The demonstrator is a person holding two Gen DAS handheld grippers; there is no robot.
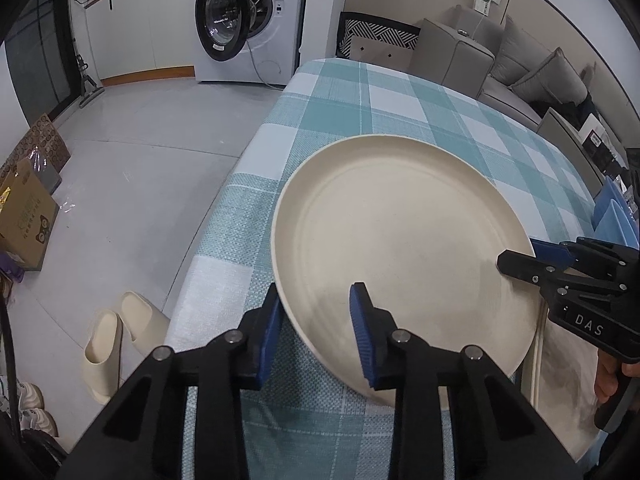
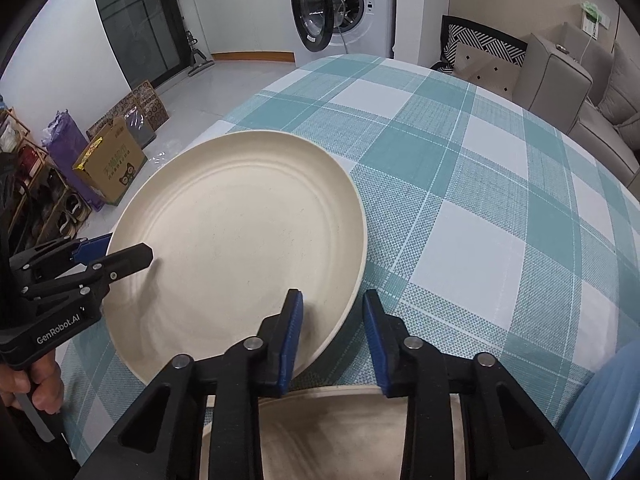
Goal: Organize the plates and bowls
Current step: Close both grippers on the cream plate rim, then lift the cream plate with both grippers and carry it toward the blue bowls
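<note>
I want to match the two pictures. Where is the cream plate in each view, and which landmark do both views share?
Left wrist view: the cream plate fills the centre and right, tilted, its near-left rim between the left gripper pads.
Right wrist view: the cream plate lies centre-left, its near-right rim between the right gripper pads.
Shared landmark: the washing machine with its door open, at the top of both views.

Checked tablecloth [image 2: 460,168], cream plate [image 2: 240,248]
</note>
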